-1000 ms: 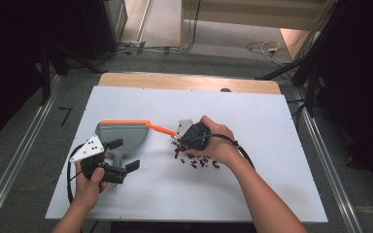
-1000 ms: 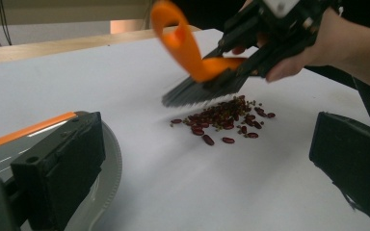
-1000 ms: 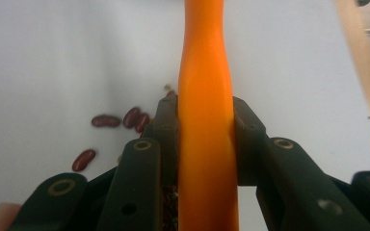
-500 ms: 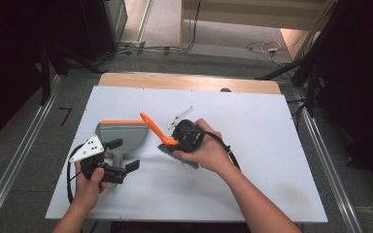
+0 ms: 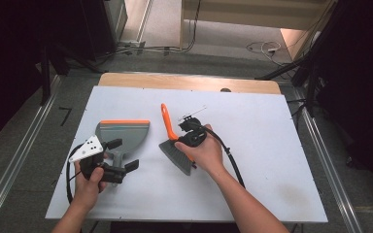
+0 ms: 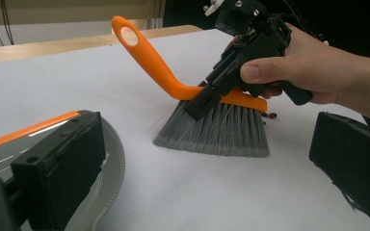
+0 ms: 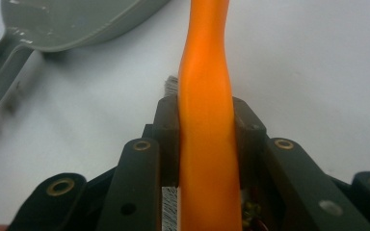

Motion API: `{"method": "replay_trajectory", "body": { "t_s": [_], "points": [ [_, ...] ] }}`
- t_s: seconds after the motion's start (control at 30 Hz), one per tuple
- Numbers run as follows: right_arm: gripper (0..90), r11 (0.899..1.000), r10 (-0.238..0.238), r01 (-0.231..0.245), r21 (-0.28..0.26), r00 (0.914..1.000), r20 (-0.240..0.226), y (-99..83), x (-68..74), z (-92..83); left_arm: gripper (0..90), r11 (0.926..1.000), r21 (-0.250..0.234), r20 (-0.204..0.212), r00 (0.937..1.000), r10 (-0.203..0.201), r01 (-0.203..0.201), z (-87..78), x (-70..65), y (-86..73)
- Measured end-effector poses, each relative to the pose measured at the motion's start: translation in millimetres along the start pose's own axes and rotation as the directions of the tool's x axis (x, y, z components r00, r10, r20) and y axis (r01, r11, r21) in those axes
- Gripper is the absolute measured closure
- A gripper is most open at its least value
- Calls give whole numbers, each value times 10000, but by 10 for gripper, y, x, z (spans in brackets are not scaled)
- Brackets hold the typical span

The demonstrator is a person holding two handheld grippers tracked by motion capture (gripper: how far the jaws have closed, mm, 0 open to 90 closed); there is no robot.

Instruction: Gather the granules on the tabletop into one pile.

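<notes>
Sweeping crumbs toward the dustpan, brush set down on its bristles

Holding the far left of the white tabletop (image 5: 272,145), the left tool (image 5: 119,160) sits in the person's left hand with its two dark pads standing apart on either side of the grey handle of the dustpan (image 5: 126,136). Whether those pads press the handle I cannot tell from these pictures. The pan lies flat, its orange-edged lip turned away from the person and its handle pointing back toward the hand.

Just to the right of the pan, and apart from it, the brush (image 5: 177,155) stands on its grey bristles, which splay a little on the surface. Its orange handle (image 6: 154,65) rises at a slant and ends in a loop. The right tool (image 7: 206,144) is closed on that handle near the brush head, one pad on each side with the orange bar tight between them, and the right hand (image 5: 204,153) wraps the tool's body.

A few small dark crumbs (image 6: 270,115) peep out just behind the brush head in the left gripper view, on the side away from the pan.

The step in hand looks like the start of a sweeping stroke. The next move likely calls for dragging the bristles flat across the surface toward the pan, while the left side keeps the pan steady
</notes>
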State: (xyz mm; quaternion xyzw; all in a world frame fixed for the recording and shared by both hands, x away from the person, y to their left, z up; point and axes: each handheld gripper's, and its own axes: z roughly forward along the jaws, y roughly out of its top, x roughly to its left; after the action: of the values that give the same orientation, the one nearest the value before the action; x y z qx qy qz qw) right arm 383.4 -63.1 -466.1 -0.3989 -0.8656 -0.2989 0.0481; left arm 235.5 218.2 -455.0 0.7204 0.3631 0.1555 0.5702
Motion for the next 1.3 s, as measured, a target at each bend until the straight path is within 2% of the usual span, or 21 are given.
{"method": "replay_trajectory", "body": {
  "t_s": [0.23, 0.27, 0.57, 0.87, 1.3],
  "points": [
    [672, 9982, 522, -516, -310, 9985, 185, -84, -177, -41, 0, 10000, -63, -46, 10000, -24, 23, -22, -5, -1],
    [670, 9970, 661, -649, -415, 9974, 280, -116, -235, -75, 0, 10000, -67, -53, 10000, -35, 35, -24, 2, -2],
    [667, 9903, 1225, -1182, -725, 9908, 574, -231, -401, -201, 0, 10000, -18, -34, 10000, -25, 25, -12, -7, -3],
    [660, 9862, 1489, -1396, -892, 9829, 1082, -313, -473, -294, 0, 10000, -13, -42, 10000, -21, 21, -10, -13, -3],
    [657, 9800, 1803, -1657, -1099, 9736, 1399, -472, -661, -478, 0, 10000, -3, -38, 10000, -6, 6, 3, -18, -4]
  ]
}}
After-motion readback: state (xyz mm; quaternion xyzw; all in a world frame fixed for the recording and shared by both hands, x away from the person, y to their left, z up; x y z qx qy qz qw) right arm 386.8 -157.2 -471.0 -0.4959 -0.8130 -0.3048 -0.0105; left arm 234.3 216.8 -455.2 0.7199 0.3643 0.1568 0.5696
